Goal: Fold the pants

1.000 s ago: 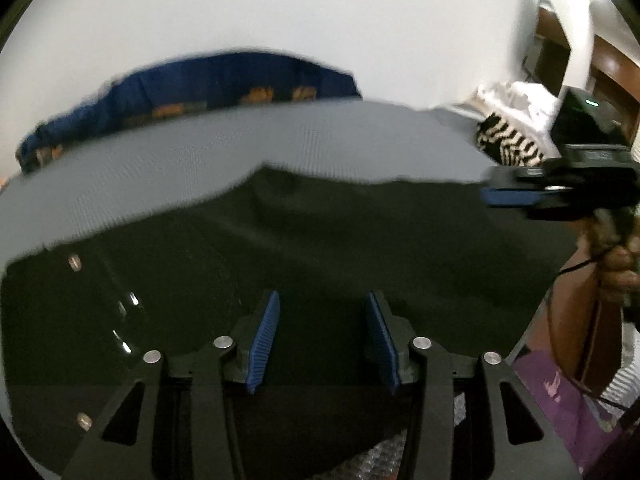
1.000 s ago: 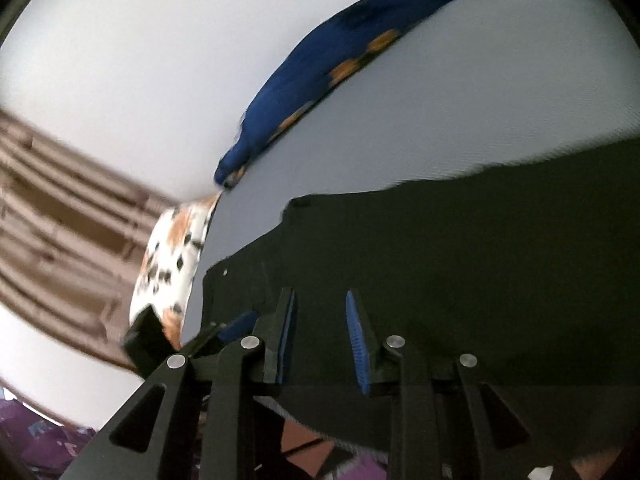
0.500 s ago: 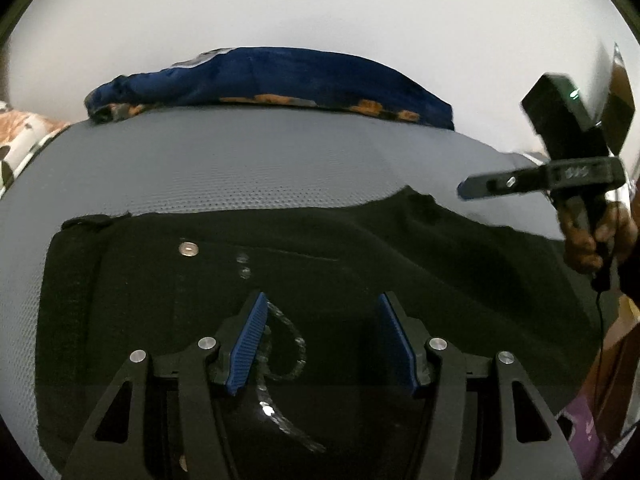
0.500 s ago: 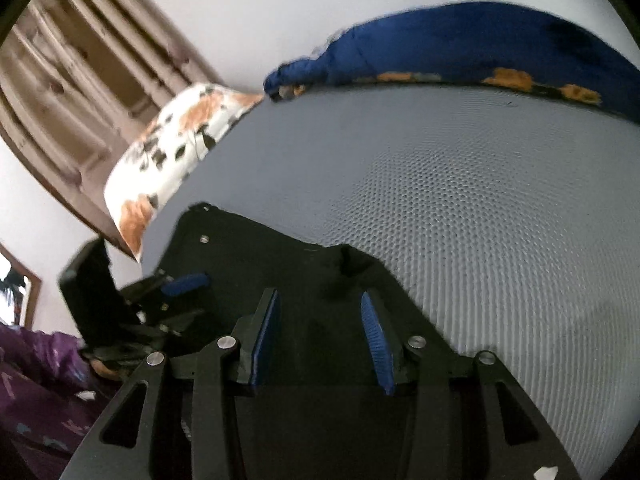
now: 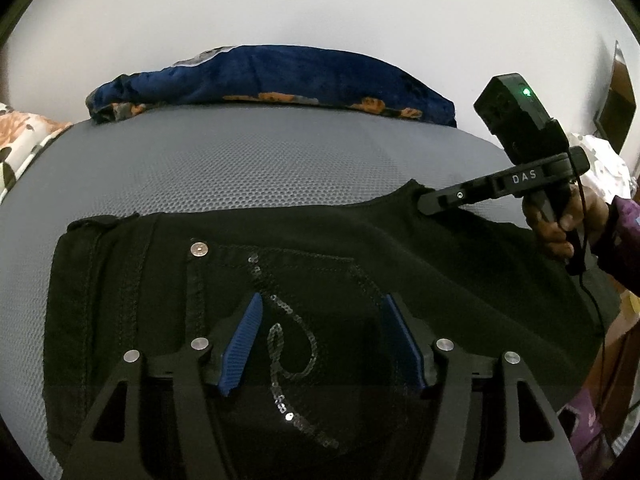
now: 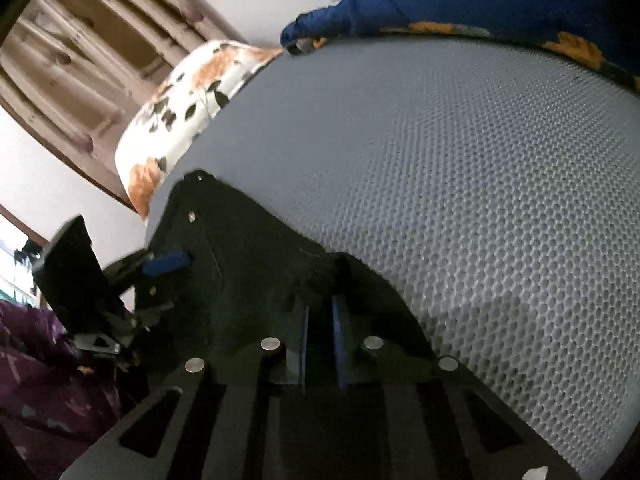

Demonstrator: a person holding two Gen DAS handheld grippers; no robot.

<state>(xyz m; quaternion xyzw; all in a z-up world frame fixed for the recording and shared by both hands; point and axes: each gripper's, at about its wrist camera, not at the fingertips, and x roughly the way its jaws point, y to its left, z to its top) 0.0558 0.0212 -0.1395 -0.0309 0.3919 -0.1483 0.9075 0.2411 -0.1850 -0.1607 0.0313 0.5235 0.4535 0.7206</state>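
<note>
Left wrist view, black pants (image 5: 320,280) spread flat on grey mesh mattress (image 5: 260,168), left gripper (image 5: 320,344) above back pocket, jaws opening, nothing clamped, right gripper (image 6: 320,320) clenched on pants' far edge.

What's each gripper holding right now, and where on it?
Right gripper: shut on the black pants, at the far edge's crotch point. Left gripper: jaws opening over the sequinned pocket, holding nothing.

both wrist views look steeply down, close over the black pants (image 5: 400,248) on the grey mattress (image 6: 460,184).
</note>
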